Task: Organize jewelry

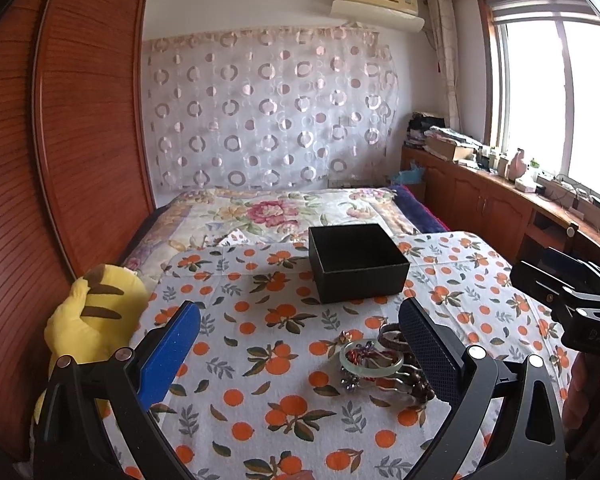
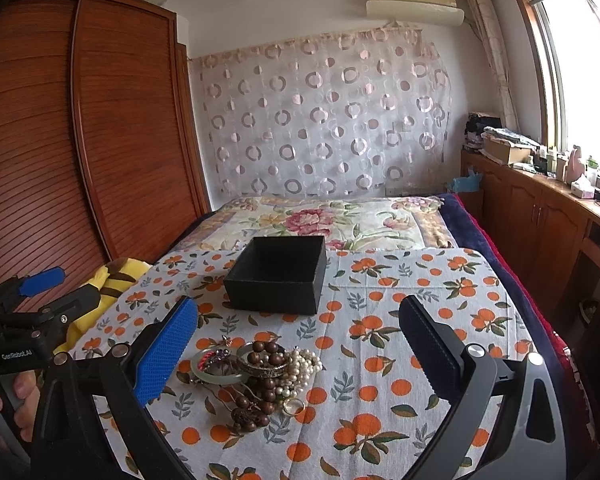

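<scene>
A heap of jewelry (image 2: 256, 376) lies on the orange-print cloth: a pale green bangle (image 1: 370, 360), brown wooden beads (image 2: 268, 352), a white pearl strand (image 2: 302, 366) and a gold ring (image 2: 293, 406). An open, empty black box (image 1: 358, 262) stands behind it, also in the right wrist view (image 2: 278, 274). My left gripper (image 1: 300, 344) is open, the heap by its right finger. My right gripper (image 2: 298, 340) is open, the heap near its left finger. Both hover above the cloth and hold nothing.
A yellow plush toy (image 1: 88, 320) lies at the cloth's left edge. A floral bedspread (image 2: 332, 220) stretches behind the box. A wooden wardrobe (image 1: 80, 120) stands on the left and a cluttered wooden cabinet (image 1: 500, 200) under the window on the right.
</scene>
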